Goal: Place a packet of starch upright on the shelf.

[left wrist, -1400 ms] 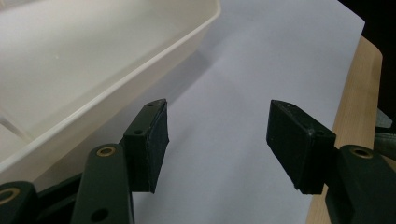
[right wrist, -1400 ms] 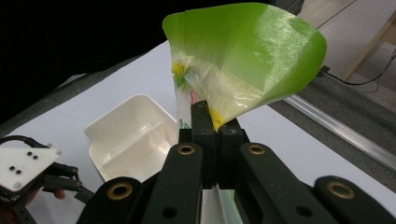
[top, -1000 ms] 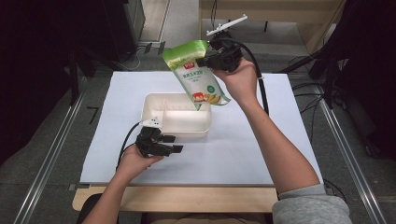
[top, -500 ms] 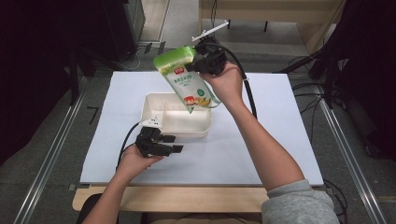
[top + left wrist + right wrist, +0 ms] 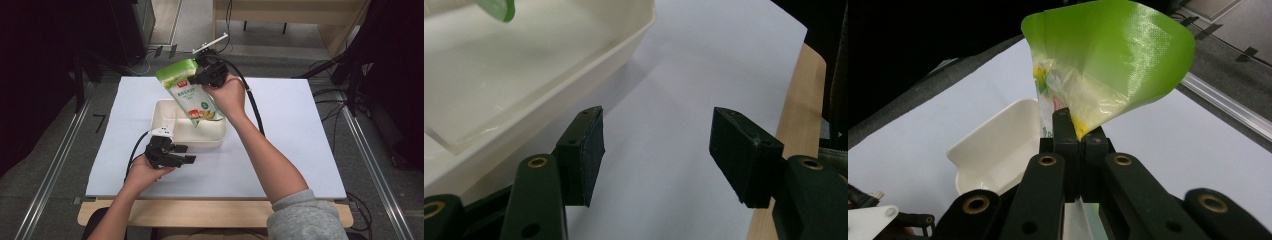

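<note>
the right gripper (image 5: 202, 76) has its jaws clamped on the edge of a green snack bag (image 5: 191, 95), holding it tilted in the air over the far side of the white tray (image 5: 212, 140); in the right gripper view the jaws pinch the bag's clear lower part while its green top flares above them. the left gripper (image 5: 185, 154) rests on the white sheet (image 5: 300, 130) covering the counter, just beside the tray's near left corner; its jaws stand wide apart with nothing between them.
</note>
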Demonstrator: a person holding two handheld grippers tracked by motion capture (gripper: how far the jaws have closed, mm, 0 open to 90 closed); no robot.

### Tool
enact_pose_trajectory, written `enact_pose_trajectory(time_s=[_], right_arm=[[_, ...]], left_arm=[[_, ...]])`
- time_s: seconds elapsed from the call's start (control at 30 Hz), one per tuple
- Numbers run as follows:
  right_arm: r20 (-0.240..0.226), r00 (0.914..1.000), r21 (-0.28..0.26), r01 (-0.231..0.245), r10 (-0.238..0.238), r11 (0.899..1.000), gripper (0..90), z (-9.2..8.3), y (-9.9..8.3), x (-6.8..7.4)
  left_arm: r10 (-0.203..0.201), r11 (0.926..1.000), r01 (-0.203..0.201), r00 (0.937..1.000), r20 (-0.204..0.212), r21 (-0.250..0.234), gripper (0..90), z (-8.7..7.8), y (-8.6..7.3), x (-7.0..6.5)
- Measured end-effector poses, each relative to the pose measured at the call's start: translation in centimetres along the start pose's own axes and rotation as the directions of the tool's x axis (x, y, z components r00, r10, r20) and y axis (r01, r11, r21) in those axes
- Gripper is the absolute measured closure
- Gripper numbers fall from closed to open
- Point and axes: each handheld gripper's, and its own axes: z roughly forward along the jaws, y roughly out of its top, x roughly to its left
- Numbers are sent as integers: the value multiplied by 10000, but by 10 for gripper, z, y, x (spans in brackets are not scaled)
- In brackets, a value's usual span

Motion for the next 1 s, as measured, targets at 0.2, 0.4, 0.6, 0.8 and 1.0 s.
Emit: enact_pose_trajectory(time_s=[0.2, 0.4, 0.6, 0.8, 1.0], right_arm=[[-26, 10000, 222, -95, 95, 9997, 900, 17, -6, 0], [-62, 9998, 353, -196, 198, 9992, 900, 30, -14, -1], [-35, 9994, 258, -357, 358, 9990, 900, 29, -20, -9], [25, 9989, 328, -465, 464, 9984, 900, 26, -27, -19], [-42, 9975, 267, -702, 703, 9972, 900, 25, -38, -28]], left_arm=[[-24, 10000, 24, 10000, 65, -81, 396, 0, 0, 1], [-12, 10000, 12, 10000, 38, -45, 396, -1, 0, 1], [23, 10000, -23, 10000, 67, -12, 396, 0, 0, 1], [33, 10000, -33, 10000, 32, 54, 396, 0, 0, 1], [15, 10000, -15, 10000, 24, 70, 396, 1, 0, 1]])
